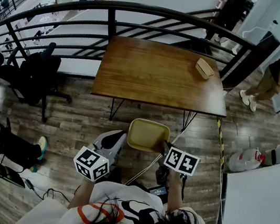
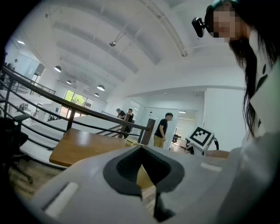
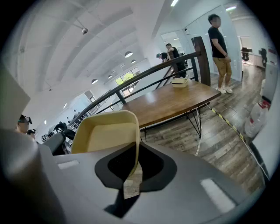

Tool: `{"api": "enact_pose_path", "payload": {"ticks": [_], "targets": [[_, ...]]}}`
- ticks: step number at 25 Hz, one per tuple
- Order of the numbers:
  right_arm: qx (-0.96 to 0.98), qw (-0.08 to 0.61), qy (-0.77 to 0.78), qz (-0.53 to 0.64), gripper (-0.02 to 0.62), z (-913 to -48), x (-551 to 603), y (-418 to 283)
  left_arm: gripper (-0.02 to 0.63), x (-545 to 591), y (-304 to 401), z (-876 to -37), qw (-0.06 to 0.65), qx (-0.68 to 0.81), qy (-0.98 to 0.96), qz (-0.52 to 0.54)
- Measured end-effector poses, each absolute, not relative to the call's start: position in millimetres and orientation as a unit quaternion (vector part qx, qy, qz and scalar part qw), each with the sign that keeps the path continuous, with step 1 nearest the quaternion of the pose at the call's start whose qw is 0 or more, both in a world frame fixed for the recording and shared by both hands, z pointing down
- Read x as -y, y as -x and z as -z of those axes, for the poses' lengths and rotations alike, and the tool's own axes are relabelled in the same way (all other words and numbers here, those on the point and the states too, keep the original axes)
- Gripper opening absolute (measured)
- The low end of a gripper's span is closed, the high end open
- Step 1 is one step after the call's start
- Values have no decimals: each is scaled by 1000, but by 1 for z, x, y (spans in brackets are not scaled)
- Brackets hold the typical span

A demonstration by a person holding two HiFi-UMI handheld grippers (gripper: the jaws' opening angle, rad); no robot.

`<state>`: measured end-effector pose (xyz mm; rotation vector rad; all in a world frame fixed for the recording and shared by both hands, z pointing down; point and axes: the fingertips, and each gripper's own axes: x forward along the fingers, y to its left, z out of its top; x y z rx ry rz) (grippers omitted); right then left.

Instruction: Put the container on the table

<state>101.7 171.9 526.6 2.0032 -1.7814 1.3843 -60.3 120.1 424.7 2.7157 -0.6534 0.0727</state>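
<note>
Container [image 1: 148, 135] hangs over the floor [image 1: 75, 119], short of the surface [image 1: 157, 74]; right claw [image 3: 131, 170] is clamped on its rim, left claw [image 2: 146, 183] on the opposite edge.

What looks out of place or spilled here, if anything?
Nothing stands out: the left gripper and right gripper grip the empty container by its rim, short of the table, and nothing is spilled.

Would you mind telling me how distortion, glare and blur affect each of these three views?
Head view: the wide lens bends the railing into an arc, and the table shows a faint sheen. Left gripper view: dark corners, a soft near foreground, a mosaic patch at top right. Right gripper view: the container is sharp, the floor lines curve.
</note>
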Motion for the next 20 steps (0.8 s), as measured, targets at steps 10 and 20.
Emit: {"api": "enact_pose_path", "payload": {"ticks": [10, 20], "targets": [[600, 56, -662, -446, 37, -533, -216, -138, 0, -165, 30, -434, 189, 246, -951, -13], [618, 41, -644, -449, 38, -539, -236, -144, 0, -189, 23, -438, 186, 260, -947, -25]]}}
